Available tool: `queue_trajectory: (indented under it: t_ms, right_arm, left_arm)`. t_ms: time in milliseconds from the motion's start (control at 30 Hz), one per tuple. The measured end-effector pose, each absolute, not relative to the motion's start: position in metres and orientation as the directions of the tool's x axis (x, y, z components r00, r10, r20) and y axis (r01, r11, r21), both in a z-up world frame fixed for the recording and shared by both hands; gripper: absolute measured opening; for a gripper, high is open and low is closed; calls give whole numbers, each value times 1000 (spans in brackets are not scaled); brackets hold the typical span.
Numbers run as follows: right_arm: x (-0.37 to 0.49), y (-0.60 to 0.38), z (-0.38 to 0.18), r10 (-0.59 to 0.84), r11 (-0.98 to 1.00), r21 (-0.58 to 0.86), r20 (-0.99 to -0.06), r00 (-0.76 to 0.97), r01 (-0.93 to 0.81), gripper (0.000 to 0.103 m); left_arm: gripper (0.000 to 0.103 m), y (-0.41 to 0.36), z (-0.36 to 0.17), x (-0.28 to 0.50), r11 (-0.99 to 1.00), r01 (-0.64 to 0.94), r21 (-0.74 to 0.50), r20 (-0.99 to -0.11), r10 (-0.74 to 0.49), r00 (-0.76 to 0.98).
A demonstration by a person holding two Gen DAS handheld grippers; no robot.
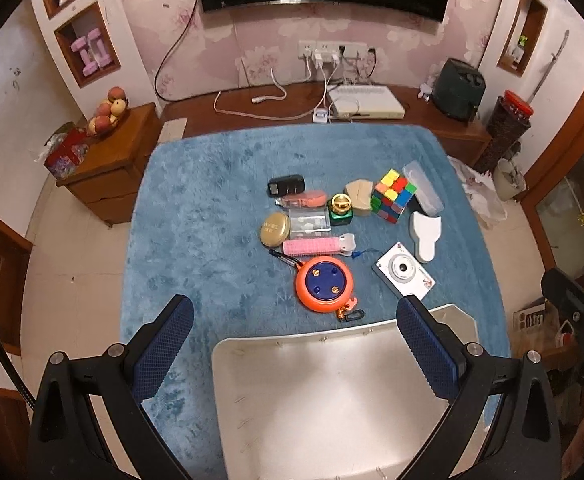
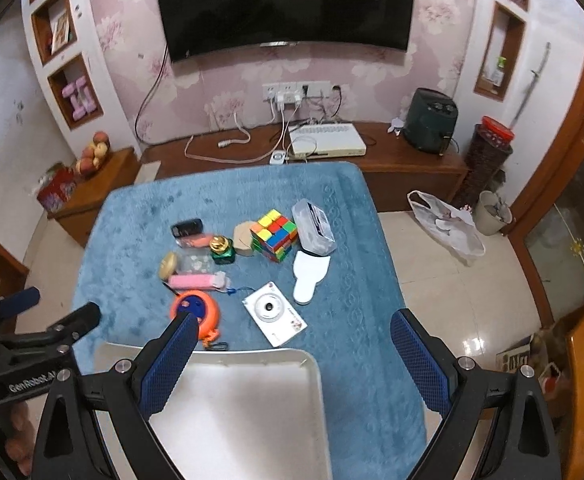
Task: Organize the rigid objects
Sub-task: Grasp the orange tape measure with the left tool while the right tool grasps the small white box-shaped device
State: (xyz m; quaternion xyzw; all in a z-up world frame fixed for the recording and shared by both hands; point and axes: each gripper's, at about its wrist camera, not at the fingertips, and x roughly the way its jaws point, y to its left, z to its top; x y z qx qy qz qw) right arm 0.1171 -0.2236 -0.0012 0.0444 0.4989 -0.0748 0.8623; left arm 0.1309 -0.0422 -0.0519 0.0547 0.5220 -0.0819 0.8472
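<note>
Left wrist view shows the task's things lying loose in a cluster on the blue plush cover of the bench (image 1: 195,208): an orange reel (image 1: 323,283) nearest the camera, a white toy camera (image 1: 404,274) to its right, a pink comb-like piece (image 1: 312,246), a gold oval tin (image 1: 275,229), a clear block (image 1: 310,222), a green bottle with a gold cap (image 1: 340,209), a colour cube (image 1: 394,195), a clear case (image 1: 423,187), a white flat piece (image 1: 425,235) and a black device (image 1: 286,185) at the far side. None of them is in the white tray (image 1: 332,392), which sits bare at the near edge of the bench, so the sorting looks not yet begun.

Placed just in front of the cluster, the tray probably serves as the collecting place, keeping each carry short. The left gripper (image 1: 295,342) hangs above the tray with its fingers spread wide and nothing between them. The right gripper (image 2: 292,354), seen in the right wrist view, is likewise wide open and holds nothing, hovering over the tray's right corner with the reel and toy camera just ahead, the likeliest first picks
</note>
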Motion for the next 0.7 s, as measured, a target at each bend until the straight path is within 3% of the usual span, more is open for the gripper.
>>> queue_trajectory:
  t_ms: [233, 700]
  right_arm:
    - [162, -245, -67, -27, 995, 11, -927, 373, 98, 97]
    - [221, -224, -179, 84, 994, 75, -991, 103, -81, 92]
  left_arm:
    - [101, -50, -106, 163, 982, 187, -31, -948, -88, 304]
    - [101, -54, -210, 207, 994, -17, -109, -994, -109, -12]
